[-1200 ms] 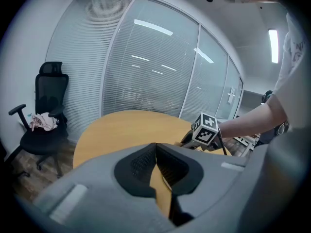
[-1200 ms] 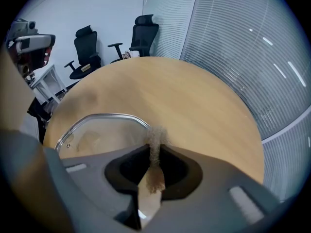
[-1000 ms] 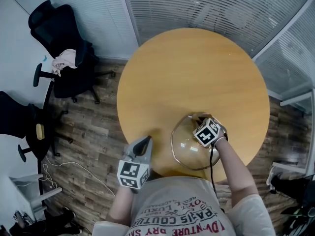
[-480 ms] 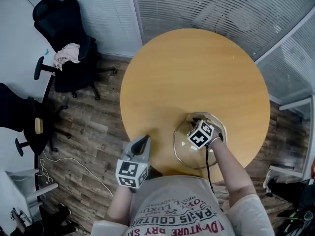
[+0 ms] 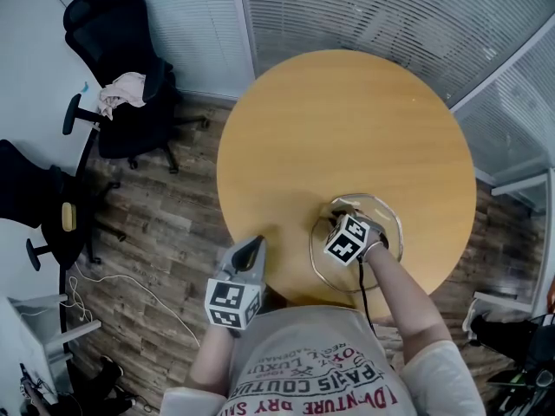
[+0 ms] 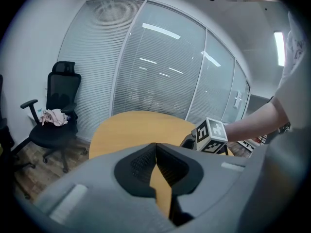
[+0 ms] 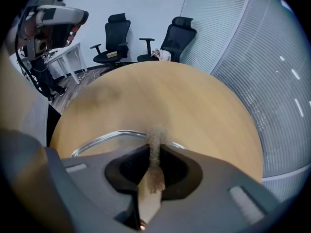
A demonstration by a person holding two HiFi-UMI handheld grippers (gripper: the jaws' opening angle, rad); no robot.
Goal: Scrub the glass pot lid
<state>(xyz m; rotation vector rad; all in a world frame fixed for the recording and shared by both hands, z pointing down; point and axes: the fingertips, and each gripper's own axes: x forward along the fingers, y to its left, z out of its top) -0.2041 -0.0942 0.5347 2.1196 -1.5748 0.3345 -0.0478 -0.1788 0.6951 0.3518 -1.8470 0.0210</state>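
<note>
The glass pot lid (image 5: 387, 216) lies on the round wooden table (image 5: 347, 120) near its front edge. My right gripper (image 5: 340, 214) is over the lid's left half, shut on a thin brown scouring pad (image 7: 154, 152). The pad sticks out past the jaws toward the lid's metal rim (image 7: 104, 138). My left gripper (image 5: 252, 249) hovers at the table's front left edge, apart from the lid. It is shut (image 6: 156, 148) with nothing between its jaws. The right gripper's marker cube (image 6: 212, 135) shows to its right.
Two black office chairs (image 5: 121, 76) stand on the wood floor left of the table, one with a pink cloth (image 5: 122, 91) on it. Glass walls with blinds (image 5: 364, 7) run behind the table. A white cable (image 5: 130, 293) lies on the floor.
My right gripper has slid leftward across the lid with the pad, from its right part to its left half. The left gripper has stayed in place.
</note>
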